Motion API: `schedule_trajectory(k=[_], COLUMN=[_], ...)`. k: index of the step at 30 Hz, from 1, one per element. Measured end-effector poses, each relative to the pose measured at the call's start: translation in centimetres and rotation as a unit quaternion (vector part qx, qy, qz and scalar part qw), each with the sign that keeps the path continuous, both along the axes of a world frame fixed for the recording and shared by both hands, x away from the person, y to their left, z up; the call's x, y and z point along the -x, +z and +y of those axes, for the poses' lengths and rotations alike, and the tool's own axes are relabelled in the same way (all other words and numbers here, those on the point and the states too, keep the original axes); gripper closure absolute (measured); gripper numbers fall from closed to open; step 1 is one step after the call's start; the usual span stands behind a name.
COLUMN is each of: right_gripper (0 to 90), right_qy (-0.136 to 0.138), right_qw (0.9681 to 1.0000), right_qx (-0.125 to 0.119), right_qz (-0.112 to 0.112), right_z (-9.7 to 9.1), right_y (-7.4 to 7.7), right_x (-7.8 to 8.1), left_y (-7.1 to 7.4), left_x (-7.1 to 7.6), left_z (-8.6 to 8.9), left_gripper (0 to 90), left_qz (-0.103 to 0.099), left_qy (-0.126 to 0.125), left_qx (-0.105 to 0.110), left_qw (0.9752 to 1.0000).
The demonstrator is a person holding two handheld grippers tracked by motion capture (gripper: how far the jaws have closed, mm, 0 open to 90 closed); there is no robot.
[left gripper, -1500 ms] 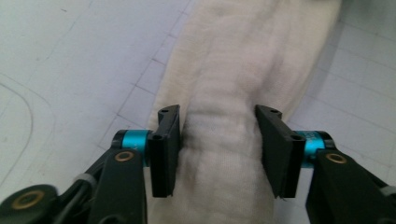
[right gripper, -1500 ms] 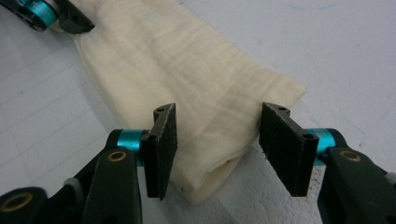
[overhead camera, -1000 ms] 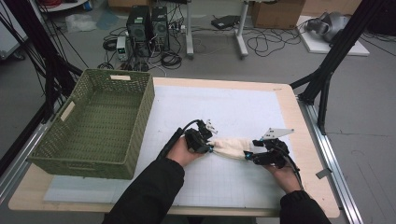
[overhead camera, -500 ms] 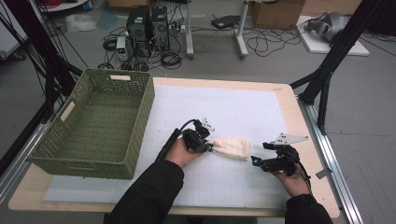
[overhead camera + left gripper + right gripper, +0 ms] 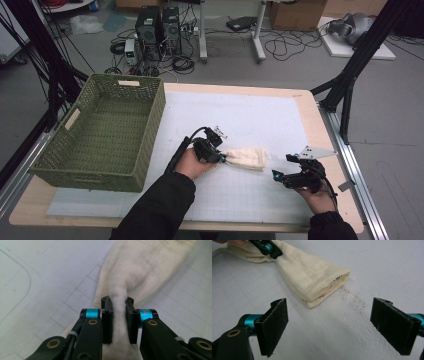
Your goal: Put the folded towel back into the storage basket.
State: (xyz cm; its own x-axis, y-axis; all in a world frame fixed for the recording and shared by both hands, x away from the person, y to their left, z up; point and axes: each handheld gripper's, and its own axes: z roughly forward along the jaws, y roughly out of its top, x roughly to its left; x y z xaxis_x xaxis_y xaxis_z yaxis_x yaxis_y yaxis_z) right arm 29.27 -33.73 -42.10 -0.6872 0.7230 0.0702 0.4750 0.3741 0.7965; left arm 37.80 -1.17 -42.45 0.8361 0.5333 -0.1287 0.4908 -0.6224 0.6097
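A cream folded cloth (image 5: 247, 157) lies on the white grid mat (image 5: 250, 115) near the table's middle. My left gripper (image 5: 217, 156) is shut on its left end; in the left gripper view the pads (image 5: 107, 315) pinch a bunched ridge of the cloth (image 5: 145, 272). My right gripper (image 5: 282, 167) stands open a short way right of the cloth's free end, apart from it. Its jaws have just been opening, and nothing is between the wide-set pads (image 5: 274, 325). Beyond them, the right gripper view shows the cloth (image 5: 312, 277) and the left gripper (image 5: 268, 248).
A large green wicker basket (image 5: 155, 107) stands at the table's left and holds nothing that I can see. Dark specks (image 5: 354, 300) mark the mat near the cloth's end. Black frame legs (image 5: 350, 85) rise by the right table edge. Cables and computers cover the floor beyond.
The right gripper let go of the cloth's right end, opened its jaws and drew back to the right. The cloth now lies shorter on the mat. The left gripper stayed put.
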Motion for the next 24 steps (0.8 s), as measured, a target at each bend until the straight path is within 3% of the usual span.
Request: schedule_trajectory(k=[14, 24], right_gripper=[14.1, 13.7], right_qy=[0.002, 0.007], right_qw=[0.9999, 0.9999], right_qx=[-0.007, -0.004], right_qz=[-0.008, -0.011], right_z=[-0.1, 0.1], right_y=[0.1, -0.2], right_x=[0.0, -0.1], left_y=[0.4, 1.1], left_x=[0.2, 0.3], left_z=[1.5, 3.1], left_gripper=[79.7, 79.7], left_qz=[0.021, 0.041], left_qy=[0.029, 0.032], left_qx=[0.035, 0.064], left_qw=[0.9987, 0.9966])
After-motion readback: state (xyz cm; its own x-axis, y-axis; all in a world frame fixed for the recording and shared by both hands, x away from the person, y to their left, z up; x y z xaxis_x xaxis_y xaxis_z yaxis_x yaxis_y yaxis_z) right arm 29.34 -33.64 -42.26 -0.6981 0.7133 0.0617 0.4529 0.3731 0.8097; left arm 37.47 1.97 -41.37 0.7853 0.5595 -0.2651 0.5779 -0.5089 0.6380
